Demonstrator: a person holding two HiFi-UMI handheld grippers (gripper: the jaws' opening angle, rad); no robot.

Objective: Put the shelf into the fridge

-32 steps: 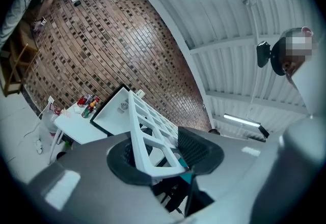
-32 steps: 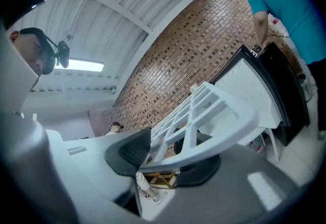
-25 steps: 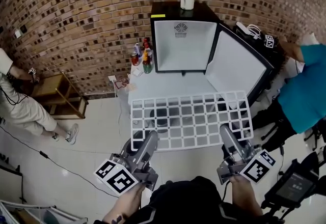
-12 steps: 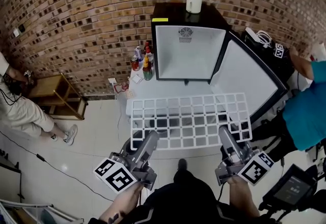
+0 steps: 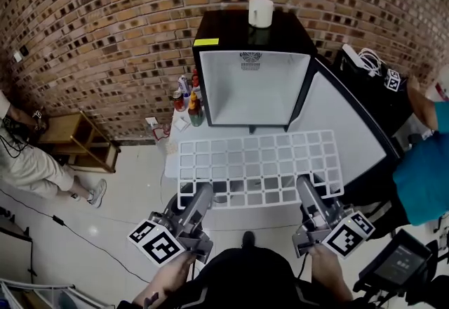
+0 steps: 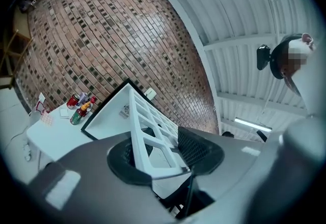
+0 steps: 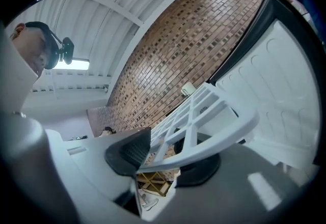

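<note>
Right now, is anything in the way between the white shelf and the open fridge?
Nothing visible is. The shelf, gripped by the left claw and right claw, faces the open fridge, which looks empty inside. Its door hangs open on the right; bottles stand left of the opening.

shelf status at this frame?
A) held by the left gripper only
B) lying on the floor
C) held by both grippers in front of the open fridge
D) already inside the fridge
C: the left gripper and the right gripper each clamp the near edge of the shelf, which hangs level in front of the open fridge, not yet inside it.
</note>
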